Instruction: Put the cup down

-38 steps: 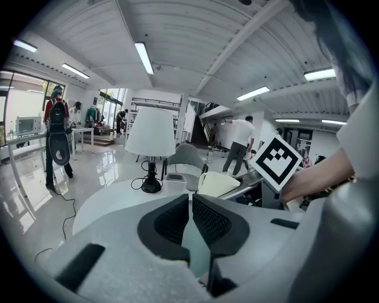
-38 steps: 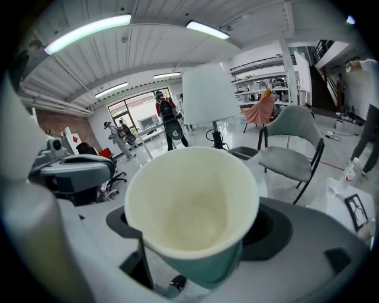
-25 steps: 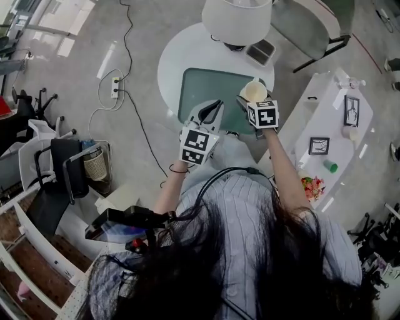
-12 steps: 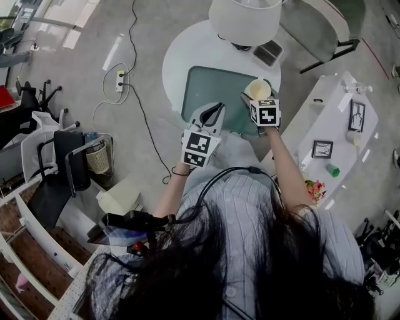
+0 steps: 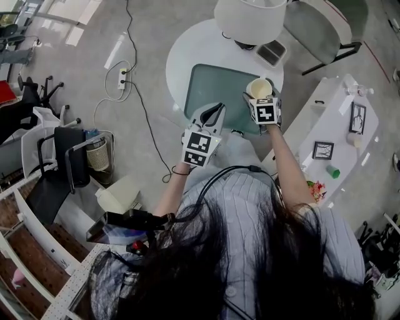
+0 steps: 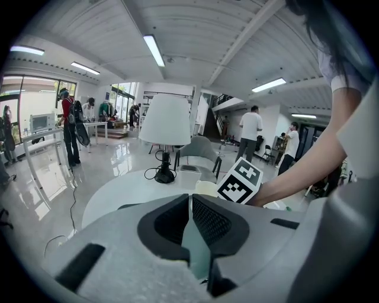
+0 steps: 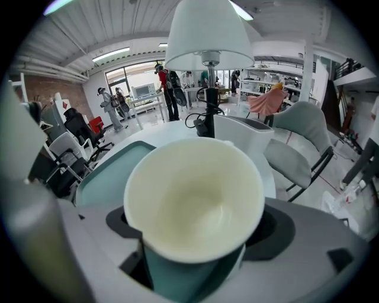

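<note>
By green mat (image 5: 215,87), cup (image 5: 259,88) in right tongs (image 5: 257,97); lamp (image 5: 250,19) beyond.

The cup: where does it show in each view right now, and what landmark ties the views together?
Head view: cup upper right of centre, over the round table's near side.
Left gripper view: a cream sliver just right of centre.
Right gripper view: fills the centre, mouth toward the camera.
Shared landmark: the white lamp, in all three.

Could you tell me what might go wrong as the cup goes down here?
The cup looks tilted in the right gripper, so it may tip on release. It hangs near the mat edge; landing half on it could rock it. The lamp stands close behind, so a forward drift might bump it.
</note>
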A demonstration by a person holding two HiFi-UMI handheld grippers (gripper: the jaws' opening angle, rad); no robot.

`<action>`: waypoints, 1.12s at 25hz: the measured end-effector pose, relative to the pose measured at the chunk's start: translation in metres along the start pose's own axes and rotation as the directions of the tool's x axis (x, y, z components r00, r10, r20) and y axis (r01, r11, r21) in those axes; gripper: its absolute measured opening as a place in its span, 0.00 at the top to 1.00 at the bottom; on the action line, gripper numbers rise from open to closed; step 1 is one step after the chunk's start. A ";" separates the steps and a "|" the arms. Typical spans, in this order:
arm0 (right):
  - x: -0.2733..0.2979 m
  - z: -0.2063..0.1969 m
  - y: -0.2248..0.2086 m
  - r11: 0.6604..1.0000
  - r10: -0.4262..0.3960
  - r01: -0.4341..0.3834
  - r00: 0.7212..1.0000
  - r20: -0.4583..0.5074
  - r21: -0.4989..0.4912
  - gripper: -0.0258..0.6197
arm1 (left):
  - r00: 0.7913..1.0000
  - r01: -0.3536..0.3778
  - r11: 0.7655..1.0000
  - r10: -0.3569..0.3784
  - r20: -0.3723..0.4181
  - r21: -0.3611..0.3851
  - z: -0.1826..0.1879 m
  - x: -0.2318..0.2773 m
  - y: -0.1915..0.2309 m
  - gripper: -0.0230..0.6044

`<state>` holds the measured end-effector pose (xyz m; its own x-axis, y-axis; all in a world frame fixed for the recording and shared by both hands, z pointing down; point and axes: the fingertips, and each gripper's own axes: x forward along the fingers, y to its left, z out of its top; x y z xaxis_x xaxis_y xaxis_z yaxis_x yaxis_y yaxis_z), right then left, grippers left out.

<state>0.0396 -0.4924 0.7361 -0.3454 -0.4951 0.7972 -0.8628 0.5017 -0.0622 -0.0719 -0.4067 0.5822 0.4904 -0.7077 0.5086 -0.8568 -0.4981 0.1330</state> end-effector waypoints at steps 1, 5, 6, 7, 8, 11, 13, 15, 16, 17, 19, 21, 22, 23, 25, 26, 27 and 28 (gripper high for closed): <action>-0.001 0.001 -0.001 1.000 -0.006 0.006 1.000 -0.007 0.000 0.30 | 1.000 -0.002 1.000 0.002 -0.001 0.003 0.000 -0.002 0.001 0.91; -0.009 0.003 -0.005 0.999 -0.038 0.038 0.999 0.010 0.031 0.30 | 1.000 -0.007 1.000 0.007 0.001 0.004 0.000 -0.011 0.002 0.91; -0.012 0.004 -0.005 0.998 -0.042 0.042 0.999 0.020 0.045 0.30 | 1.000 -0.010 1.000 0.010 0.002 0.004 -0.001 -0.014 0.003 0.91; -0.016 0.006 -0.005 0.997 -0.045 0.044 0.999 0.029 0.057 0.30 | 1.000 -0.014 1.000 0.014 0.003 0.003 -0.002 -0.017 0.005 0.91; -0.020 0.007 -0.004 0.997 -0.047 0.044 0.998 0.038 0.067 0.30 | 1.000 -0.017 1.000 0.017 0.004 0.001 -0.003 -0.020 0.007 0.91; -0.033 0.011 -0.002 0.995 -0.045 0.038 0.997 0.068 0.097 0.30 | 1.000 -0.024 1.000 0.024 0.006 -0.006 -0.007 -0.028 0.009 0.91; -0.045 0.014 -0.001 0.992 -0.044 0.031 0.994 0.100 0.121 0.30 | 1.000 -0.022 1.000 0.022 0.011 -0.005 -0.008 -0.031 0.009 0.91; -0.059 0.018 0.001 0.989 -0.043 0.022 0.989 0.141 0.146 0.30 | 1.000 -0.017 1.000 0.017 0.018 0.000 -0.008 -0.034 0.006 0.91; -0.066 0.020 0.003 0.987 -0.040 0.014 0.986 0.161 0.160 0.30 | 1.000 -0.013 1.000 0.013 0.021 0.003 -0.008 -0.036 0.005 0.91; -0.074 0.023 0.005 0.985 -0.036 0.004 0.983 0.182 0.174 0.30 | 1.000 -0.010 1.000 0.010 0.025 0.006 -0.008 -0.038 0.004 0.91; -0.090 0.029 0.011 0.980 -0.035 -0.011 0.974 0.224 0.201 0.30 | 0.999 -0.003 1.000 0.002 0.032 0.013 -0.007 -0.042 0.003 0.91; -0.105 0.034 0.017 0.974 -0.043 -0.018 0.964 0.263 0.226 0.30 | 0.999 0.006 1.000 -0.006 0.041 0.022 -0.006 -0.047 0.002 0.91; -0.113 0.036 0.020 0.970 -0.050 -0.020 0.959 0.280 0.242 0.30 | 0.999 0.009 1.000 -0.011 0.045 0.027 -0.006 -0.050 0.002 0.91; -0.120 0.038 0.023 0.965 -0.058 -0.021 0.953 0.296 0.260 0.30 | 0.999 0.013 0.999 -0.014 0.050 0.031 -0.005 -0.053 0.001 0.91; -0.135 0.042 0.030 0.953 -0.075 -0.028 0.942 0.326 0.301 0.30 | 0.998 0.017 0.999 -0.019 0.061 0.037 -0.004 -0.061 0.002 0.91; -0.143 0.044 0.034 0.947 -0.083 -0.033 0.936 0.343 0.320 0.30 | 0.997 0.019 0.999 -0.022 0.068 0.039 -0.002 -0.065 0.002 0.91; -0.150 0.046 0.038 0.941 -0.088 -0.040 0.929 0.359 0.335 0.30 | 0.997 0.022 0.999 -0.025 0.076 0.041 -0.002 -0.068 0.002 0.91; -0.156 0.048 0.043 0.937 -0.091 -0.048 0.923 0.373 0.346 0.30 | 0.996 0.026 0.999 -0.029 0.084 0.045 -0.001 -0.072 0.002 0.91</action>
<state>0.0390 -0.4277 0.5803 -0.3785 -0.7673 0.5176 -0.9197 0.2486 -0.3039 -0.1093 -0.3559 0.5466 0.5269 -0.7322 0.4315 -0.8360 -0.5379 0.1080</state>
